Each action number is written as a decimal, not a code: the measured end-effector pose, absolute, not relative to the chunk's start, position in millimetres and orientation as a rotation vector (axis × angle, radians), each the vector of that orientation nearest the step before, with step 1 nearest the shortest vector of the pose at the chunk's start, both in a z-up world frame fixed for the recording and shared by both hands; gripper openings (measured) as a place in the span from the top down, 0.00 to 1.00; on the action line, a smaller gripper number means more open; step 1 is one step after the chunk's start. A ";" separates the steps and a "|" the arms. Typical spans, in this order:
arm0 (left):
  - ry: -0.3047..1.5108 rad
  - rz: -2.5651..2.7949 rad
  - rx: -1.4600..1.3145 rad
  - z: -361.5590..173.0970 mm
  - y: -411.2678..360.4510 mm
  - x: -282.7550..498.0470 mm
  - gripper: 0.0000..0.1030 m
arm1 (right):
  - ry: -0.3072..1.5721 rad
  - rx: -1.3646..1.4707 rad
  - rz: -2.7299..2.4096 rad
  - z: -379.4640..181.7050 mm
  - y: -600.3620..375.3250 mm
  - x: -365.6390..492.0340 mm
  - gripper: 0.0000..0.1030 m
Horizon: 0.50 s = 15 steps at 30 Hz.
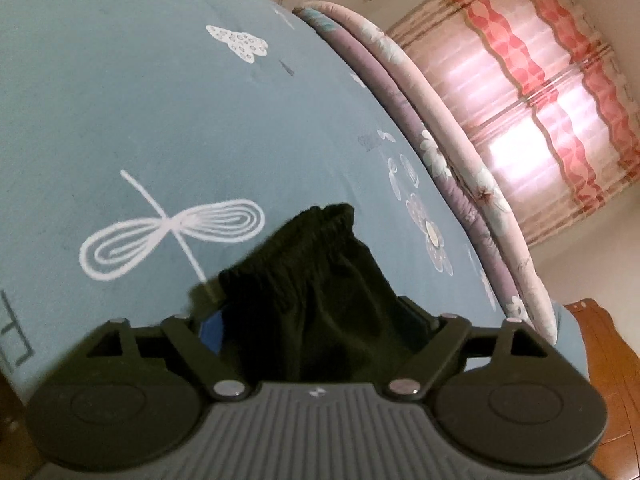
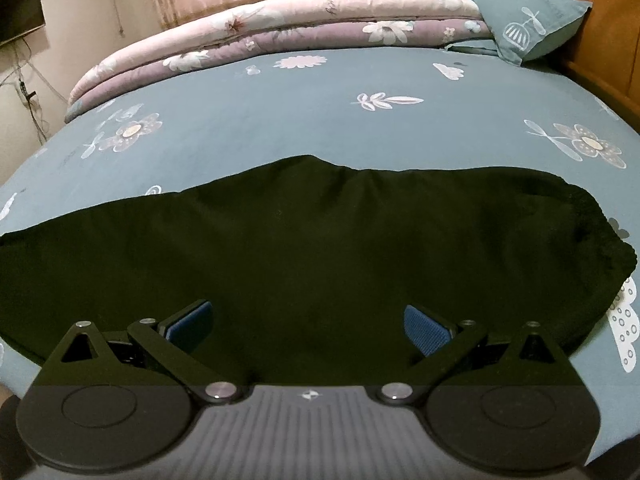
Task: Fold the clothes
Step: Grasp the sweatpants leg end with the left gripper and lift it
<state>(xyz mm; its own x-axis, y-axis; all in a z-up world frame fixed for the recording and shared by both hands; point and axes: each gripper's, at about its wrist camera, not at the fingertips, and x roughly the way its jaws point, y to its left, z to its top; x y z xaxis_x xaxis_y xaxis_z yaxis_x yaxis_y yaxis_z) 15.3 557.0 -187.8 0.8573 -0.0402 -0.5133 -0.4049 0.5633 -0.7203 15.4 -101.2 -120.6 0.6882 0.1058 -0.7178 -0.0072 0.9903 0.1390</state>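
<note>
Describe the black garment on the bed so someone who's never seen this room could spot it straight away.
Start at the bed's blue-grey sheet printed with white flowers. The black garment lies spread across its near side, away from the rolled floral quilt. It is the only plain dark item, with a gathered elastic edge.

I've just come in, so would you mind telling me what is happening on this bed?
A person with a handheld gripper in each hand is folding a black garment on a bed with a blue-grey patterned sheet. The garment lies spread across the sheet. The left gripper stands wide at the garment's gathered waistband, with cloth bunched between its fingers; whether the pads press on it is unclear. The right gripper is open over the flat cloth, gripping nothing. A folded floral quilt lies at the far edge.
</note>
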 end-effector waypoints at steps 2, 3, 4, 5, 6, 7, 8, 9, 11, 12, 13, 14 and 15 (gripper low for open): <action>0.506 0.220 -0.964 -188.7 557.0 10.8 0.19 | 0.806 0.120 0.053 -120.2 -102.7 15.3 0.00; 0.499 0.220 -0.968 -189.1 556.4 6.6 0.18 | 0.803 0.118 0.048 -119.7 -104.0 15.3 0.00; 0.491 0.220 -0.971 -189.7 555.6 1.3 0.18 | 0.800 0.120 0.043 -119.0 -106.1 15.3 0.00; 0.484 0.218 -0.974 -190.5 554.7 -4.0 0.18 | 0.797 0.124 0.039 -118.5 -108.1 15.6 0.00; 0.476 0.213 -0.972 -191.6 554.6 -7.0 0.18 | 0.797 0.130 0.037 -118.6 -109.9 16.4 0.00; 0.469 0.207 -0.969 -193.0 555.4 -8.0 0.18 | 0.799 0.136 0.034 -119.5 -111.0 17.5 0.00; 0.463 0.205 -0.969 -193.7 557.1 -7.3 0.18 | 0.804 0.139 0.032 -121.0 -111.0 19.1 0.00; 0.460 0.212 -0.970 -193.2 559.6 -4.8 0.18 | 0.809 0.140 0.031 -122.5 -110.6 20.5 0.00; 0.460 0.229 -0.957 -191.2 564.9 3.1 0.18 | 0.818 0.134 0.037 -124.4 -107.1 21.3 0.00; 0.461 0.228 -0.954 -190.7 567.7 7.3 0.18 | 0.818 0.127 0.046 -124.3 -104.7 20.4 0.00; 0.462 0.226 -0.952 -190.2 570.4 11.6 0.14 | 0.817 0.118 0.055 -124.0 -102.6 19.5 0.00; 0.463 0.225 -0.949 -189.8 573.2 15.8 0.12 | 0.812 0.104 0.061 -122.9 -100.6 18.6 0.00; 0.471 0.224 -0.944 -188.6 573.9 18.2 0.11 | 0.807 0.090 0.061 -121.7 -98.9 18.0 0.00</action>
